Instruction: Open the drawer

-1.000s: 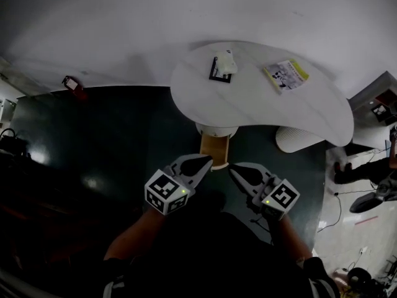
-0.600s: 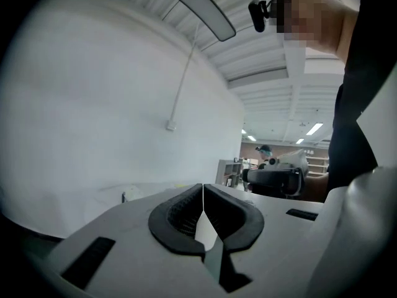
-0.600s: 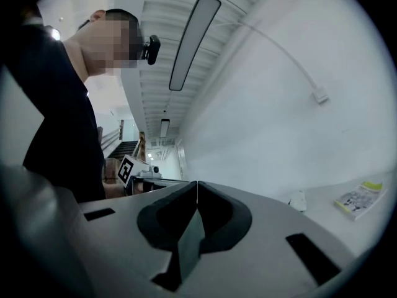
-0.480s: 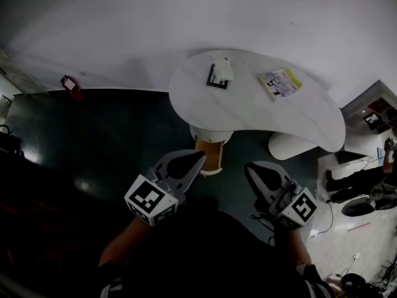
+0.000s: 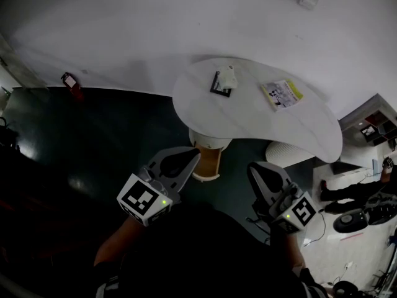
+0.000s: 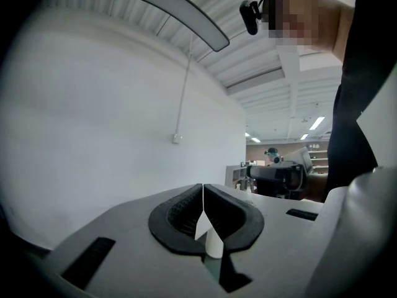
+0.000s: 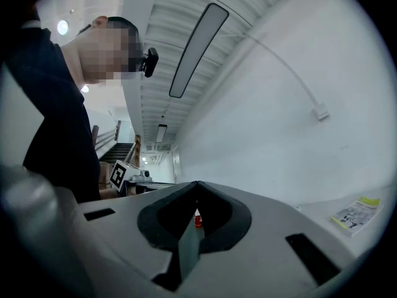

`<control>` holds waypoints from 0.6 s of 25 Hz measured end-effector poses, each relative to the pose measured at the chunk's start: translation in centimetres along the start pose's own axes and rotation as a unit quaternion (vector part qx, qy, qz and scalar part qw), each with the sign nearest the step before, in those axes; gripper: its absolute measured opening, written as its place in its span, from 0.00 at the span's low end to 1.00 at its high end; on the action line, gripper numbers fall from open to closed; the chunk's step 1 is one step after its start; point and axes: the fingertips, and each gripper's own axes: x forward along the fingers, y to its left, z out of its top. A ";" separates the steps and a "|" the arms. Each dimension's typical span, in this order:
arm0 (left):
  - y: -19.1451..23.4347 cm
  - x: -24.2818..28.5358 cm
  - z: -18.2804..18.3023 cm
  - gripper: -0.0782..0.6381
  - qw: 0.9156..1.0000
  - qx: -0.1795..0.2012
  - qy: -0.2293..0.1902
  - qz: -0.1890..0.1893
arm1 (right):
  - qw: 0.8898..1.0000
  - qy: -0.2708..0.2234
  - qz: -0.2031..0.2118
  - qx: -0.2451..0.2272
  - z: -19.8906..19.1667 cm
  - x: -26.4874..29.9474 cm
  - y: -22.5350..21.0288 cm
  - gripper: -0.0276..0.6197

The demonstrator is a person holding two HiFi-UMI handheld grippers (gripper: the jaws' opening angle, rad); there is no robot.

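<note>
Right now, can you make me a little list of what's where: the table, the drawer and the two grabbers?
table: white curved tabletop on a round white base
on the table: yellow-edged booklet; small white object on a black-framed square
drawer: tan wooden drawer, sticking out below the tabletop by the base
left gripper: jaws together, holding nothing, not gripping the drawer
right gripper: jaws together, holding nothing, to the drawer's right

light: dim, underexposed floor | ceiling strip lights | fisheye edges, dark vignette
</note>
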 end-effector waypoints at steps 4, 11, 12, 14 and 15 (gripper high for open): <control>1.0 -0.4 0.5 0.13 1.000 0.005 -0.002 -0.005 | 1.000 0.000 0.001 -0.002 0.1 1.5 0.1 0.07; 2.8 -0.9 0.7 0.13 1.000 -0.002 -0.005 -0.006 | 1.000 -0.002 0.000 0.006 -0.5 3.6 0.1 0.07; 3.1 -1.0 0.7 0.13 1.000 -0.003 -0.007 -0.006 | 1.000 -0.002 0.000 0.005 -0.5 3.8 0.2 0.07; 3.6 -1.1 0.6 0.13 1.000 0.001 -0.007 -0.009 | 1.000 -0.002 0.000 0.003 -0.5 4.5 0.4 0.07; 3.9 -1.2 0.5 0.13 1.000 0.005 -0.007 -0.012 | 1.000 -0.002 0.000 0.001 -0.5 4.7 0.4 0.07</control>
